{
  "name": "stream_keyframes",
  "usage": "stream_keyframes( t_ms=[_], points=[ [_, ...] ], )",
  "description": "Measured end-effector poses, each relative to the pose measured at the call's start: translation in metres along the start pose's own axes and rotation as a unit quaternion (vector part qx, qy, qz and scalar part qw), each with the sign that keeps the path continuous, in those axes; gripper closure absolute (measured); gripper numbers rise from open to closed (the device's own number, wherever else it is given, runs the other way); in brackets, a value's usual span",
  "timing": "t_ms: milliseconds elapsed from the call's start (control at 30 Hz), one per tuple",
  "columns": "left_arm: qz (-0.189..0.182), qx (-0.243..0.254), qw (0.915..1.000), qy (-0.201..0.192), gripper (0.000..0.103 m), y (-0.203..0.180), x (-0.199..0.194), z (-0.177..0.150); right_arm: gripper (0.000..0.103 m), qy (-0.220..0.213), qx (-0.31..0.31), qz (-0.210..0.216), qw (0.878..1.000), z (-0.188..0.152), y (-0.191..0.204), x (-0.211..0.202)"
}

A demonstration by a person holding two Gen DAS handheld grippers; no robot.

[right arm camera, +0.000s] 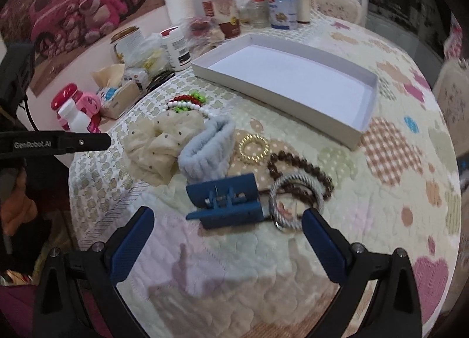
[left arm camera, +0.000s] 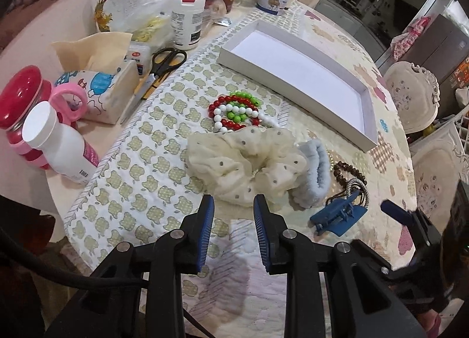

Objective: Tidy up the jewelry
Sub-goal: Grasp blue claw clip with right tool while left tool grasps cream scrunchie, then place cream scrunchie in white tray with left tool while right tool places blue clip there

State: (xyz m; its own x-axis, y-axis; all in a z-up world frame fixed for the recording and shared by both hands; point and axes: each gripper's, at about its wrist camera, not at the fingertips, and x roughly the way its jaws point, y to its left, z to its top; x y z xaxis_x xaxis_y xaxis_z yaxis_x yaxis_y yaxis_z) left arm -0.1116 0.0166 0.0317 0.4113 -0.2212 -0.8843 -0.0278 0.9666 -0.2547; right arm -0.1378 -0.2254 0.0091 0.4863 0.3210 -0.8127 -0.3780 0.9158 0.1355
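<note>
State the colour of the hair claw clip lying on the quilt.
The hair claw clip is dark blue, seen best in the right wrist view.

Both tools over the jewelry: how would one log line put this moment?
left tool: open, at cream scrunchie | right tool: open, over blue clip | white box: empty

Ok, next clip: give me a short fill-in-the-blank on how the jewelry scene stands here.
1. The white box on the quilt holds ____ items.
2. The hair claw clip lying in front of the right gripper is ____ in colour.
3. The left gripper points at the cream dotted ____.
4. Between its open jaws the right gripper holds ____.

Missing words: no; blue; scrunchie; nothing
</note>
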Motion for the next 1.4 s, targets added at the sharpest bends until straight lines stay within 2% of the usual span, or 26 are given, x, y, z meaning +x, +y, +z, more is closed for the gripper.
stream_keyframes(
  t_ms=[200,333,400,433,467,600,767,800,833,933,1100,1400],
  points=[
    [-0.012,-0.022,0.9997,0.008,0.075,0.015,0.005,0.004,0.001,0.032,-0.044,-0.014,0.998,0.006,0.008,0.029],
    [-0.036,-0.046,0.9982,0.013,0.070,0.024,0.010,0.011,0.002,0.042,-0.051,-0.024,0.998,0.005,0.008,0.041],
    [-0.044,-0.048,0.9978,0.012,0.066,0.023,0.013,0.015,0.015,0.037,-0.043,-0.019,0.998,0.005,0.005,0.043],
    [-0.048,-0.047,0.9977,0.011,0.063,0.023,0.014,0.017,0.029,0.035,-0.037,-0.012,0.999,0.004,0.004,0.044],
    [-0.053,-0.047,0.9975,0.011,0.062,0.022,0.017,0.020,0.034,0.036,-0.027,0.000,0.999,0.004,0.001,0.045],
    [-0.058,-0.043,0.9969,0.032,0.059,0.019,0.039,0.030,0.034,0.028,-0.012,0.008,0.999,0.003,-0.002,0.045],
    [-0.034,-0.031,0.9973,0.057,0.059,0.015,0.066,0.033,0.034,0.021,-0.004,0.012,1.000,0.000,-0.002,0.039],
    [-0.032,-0.029,0.9974,0.058,0.061,0.013,0.069,0.032,0.034,0.018,0.001,0.015,1.000,-0.001,-0.003,0.036],
    [-0.031,-0.023,0.9979,0.053,0.075,0.012,0.071,0.031,0.034,0.013,0.007,0.018,1.000,-0.001,-0.003,0.031],
    [-0.013,-0.006,0.9986,0.051,0.089,0.008,0.070,0.027,0.034,-0.001,0.017,0.023,1.000,0.001,-0.006,0.020],
    [-0.020,-0.002,0.9996,0.019,0.095,0.010,0.036,0.031,0.034,-0.026,0.034,0.036,0.998,0.006,-0.010,0.001],
    [-0.019,0.029,0.9985,-0.042,0.096,-0.005,-0.020,0.059,0.034,-0.057,0.042,0.043,0.997,0.020,-0.018,-0.022]
  ],
)
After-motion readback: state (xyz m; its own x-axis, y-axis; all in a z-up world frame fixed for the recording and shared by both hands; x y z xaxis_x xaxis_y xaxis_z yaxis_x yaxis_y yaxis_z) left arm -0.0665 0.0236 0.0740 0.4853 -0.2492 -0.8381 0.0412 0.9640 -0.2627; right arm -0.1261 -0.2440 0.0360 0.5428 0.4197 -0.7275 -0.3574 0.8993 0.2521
